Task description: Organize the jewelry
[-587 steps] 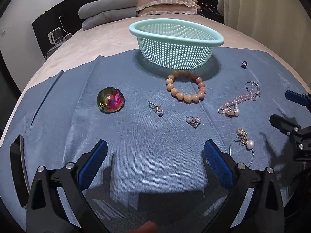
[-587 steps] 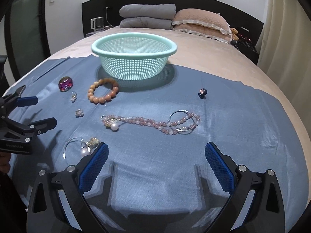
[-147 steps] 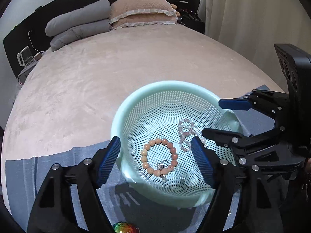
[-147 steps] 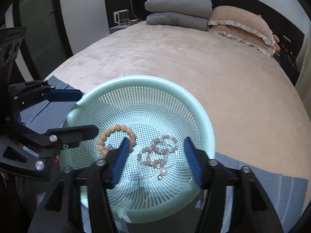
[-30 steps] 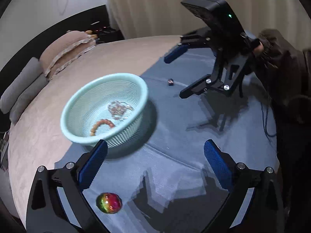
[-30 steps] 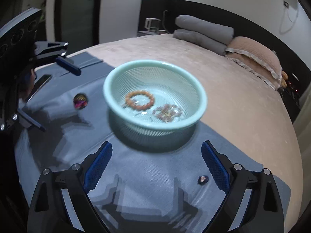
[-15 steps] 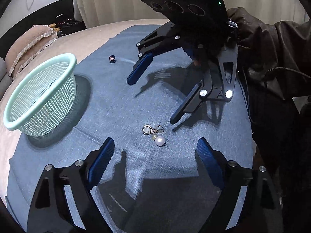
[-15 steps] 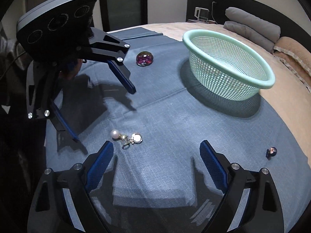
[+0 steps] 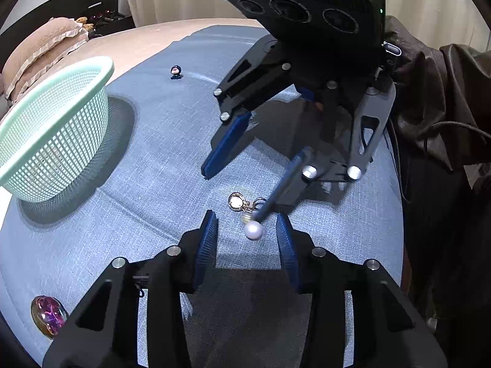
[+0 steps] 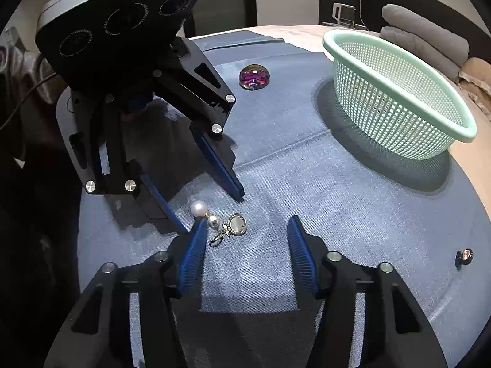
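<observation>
A pearl earring with a gold ring charm [image 9: 245,211] lies on the blue cloth; it also shows in the right wrist view [image 10: 221,222]. My left gripper [image 9: 245,236] is open, its jaws on either side of the pearl. My right gripper [image 10: 245,233] is open, facing the left one, and its left finger [image 10: 191,254] touches the earring. In the left wrist view one finger [image 9: 276,191] of the right gripper rests against the earring. The mint mesh basket [image 9: 52,122] stands apart on the cloth, also in the right wrist view [image 10: 399,92]; its inside is hidden.
An iridescent glass dome [image 9: 47,316] lies near the cloth's edge, also in the right wrist view [image 10: 254,76]. A small dark bead charm [image 9: 175,72] lies beyond the grippers, at the right in the right wrist view [image 10: 464,257]. Pillows lie at the bed's head.
Both grippers have dropped lower and closer to the earring. The left jaws have narrowed around the pearl. The right gripper's finger has come against the earring.
</observation>
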The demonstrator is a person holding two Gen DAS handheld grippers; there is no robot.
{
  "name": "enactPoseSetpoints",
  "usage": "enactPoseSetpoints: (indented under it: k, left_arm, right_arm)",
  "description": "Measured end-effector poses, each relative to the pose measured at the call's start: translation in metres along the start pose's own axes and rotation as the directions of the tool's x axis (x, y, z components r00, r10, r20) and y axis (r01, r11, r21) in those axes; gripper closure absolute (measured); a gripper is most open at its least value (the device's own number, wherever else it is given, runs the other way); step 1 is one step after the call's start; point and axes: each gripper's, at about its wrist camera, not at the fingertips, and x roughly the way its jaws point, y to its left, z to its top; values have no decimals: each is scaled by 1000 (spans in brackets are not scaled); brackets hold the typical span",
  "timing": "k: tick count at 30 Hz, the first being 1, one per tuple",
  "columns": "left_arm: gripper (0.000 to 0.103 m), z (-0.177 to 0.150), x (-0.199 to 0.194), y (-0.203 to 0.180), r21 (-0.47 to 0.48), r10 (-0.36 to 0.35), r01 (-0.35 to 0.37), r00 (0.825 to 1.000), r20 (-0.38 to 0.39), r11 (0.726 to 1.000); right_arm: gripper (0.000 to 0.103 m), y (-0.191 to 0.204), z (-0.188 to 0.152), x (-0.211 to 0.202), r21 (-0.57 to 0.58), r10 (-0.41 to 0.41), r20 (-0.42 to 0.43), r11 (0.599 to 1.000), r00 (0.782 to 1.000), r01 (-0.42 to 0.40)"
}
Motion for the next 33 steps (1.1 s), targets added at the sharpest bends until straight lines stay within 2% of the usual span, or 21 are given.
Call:
enactPoseSetpoints:
  k: [3, 5, 8, 14, 19, 24, 27, 30, 33]
  left_arm:
    - [75, -1, 0, 0, -3, 3, -3, 1000, -2, 1000]
    - [85, 1, 1, 1, -9, 21, -21, 1000, -1, 1000]
    - [88, 4, 4, 2, -41, 42, -41, 999, 5, 998]
    - [91, 5, 6, 6, -133, 86, -80, 996, 38, 988]
    - [91, -7, -3, 12, -297, 137, -109, 988, 76, 949]
    - [91, -17, -28, 22, -455, 222, -143, 967, 126, 879]
    - [91, -11, -52, 28, -475, 257, -157, 954, 152, 866]
    - [91, -4, -79, 39, -488, 305, -183, 935, 182, 853]
    - [91, 13, -104, 58, -483, 369, -237, 908, 199, 843]
  right_arm:
    - [85, -3, -6, -4, 31, -1, 5, 1000, 1000, 0]
    - [90, 2, -6, -4, 22, -18, 8, 1000, 1000, 18]
    - [99, 9, -8, -5, 17, -39, 10, 999, 999, 39]
    - [101, 2, -21, -21, 83, -73, 33, 994, 997, 70]
    - [101, -5, -33, -37, 162, -116, 75, 981, 990, 102]
    - [101, -11, -35, -75, 212, -173, 167, 968, 971, 136]
    - [101, -17, -18, -100, 198, -215, 219, 965, 952, 173]
    - [101, -25, 6, -124, 175, -235, 274, 966, 933, 192]
    - [101, -30, 38, -145, 115, -242, 330, 970, 913, 215]
